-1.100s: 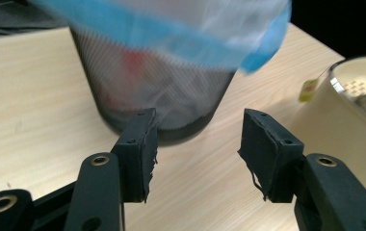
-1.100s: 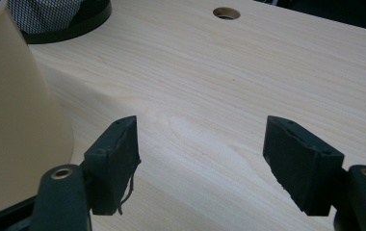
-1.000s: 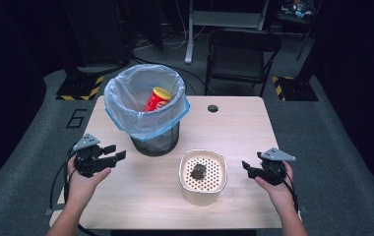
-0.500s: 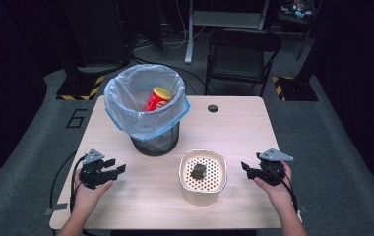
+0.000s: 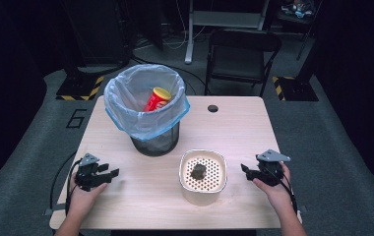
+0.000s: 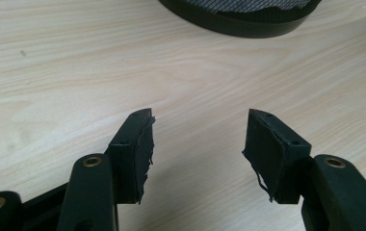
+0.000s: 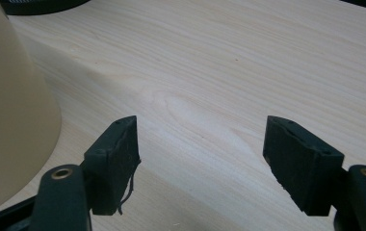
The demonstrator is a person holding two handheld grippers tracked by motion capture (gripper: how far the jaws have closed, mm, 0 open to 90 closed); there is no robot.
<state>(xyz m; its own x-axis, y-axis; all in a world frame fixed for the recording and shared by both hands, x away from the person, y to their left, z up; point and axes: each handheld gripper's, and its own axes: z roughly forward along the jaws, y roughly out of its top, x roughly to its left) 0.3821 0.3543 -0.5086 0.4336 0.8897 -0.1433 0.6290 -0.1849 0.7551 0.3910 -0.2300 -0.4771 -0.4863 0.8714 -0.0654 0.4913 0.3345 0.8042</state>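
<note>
I see a pale wood-grain surface [image 5: 145, 206] under everything. My left gripper [image 6: 198, 139] and right gripper [image 7: 200, 144] are black, with brass-coloured rivets. The waste bin [image 5: 155, 142] is dark mesh, lined with a light blue translucent bag [image 5: 126, 105]; inside it stands a red can [image 5: 155, 100] with a yellow lid. The cream perforated bowl [image 5: 203, 194] carries a dark grey lump [image 5: 198, 171]

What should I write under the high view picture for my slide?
Two open grippers, left gripper and right gripper, flank a cream bowl before a lined bin.
</note>
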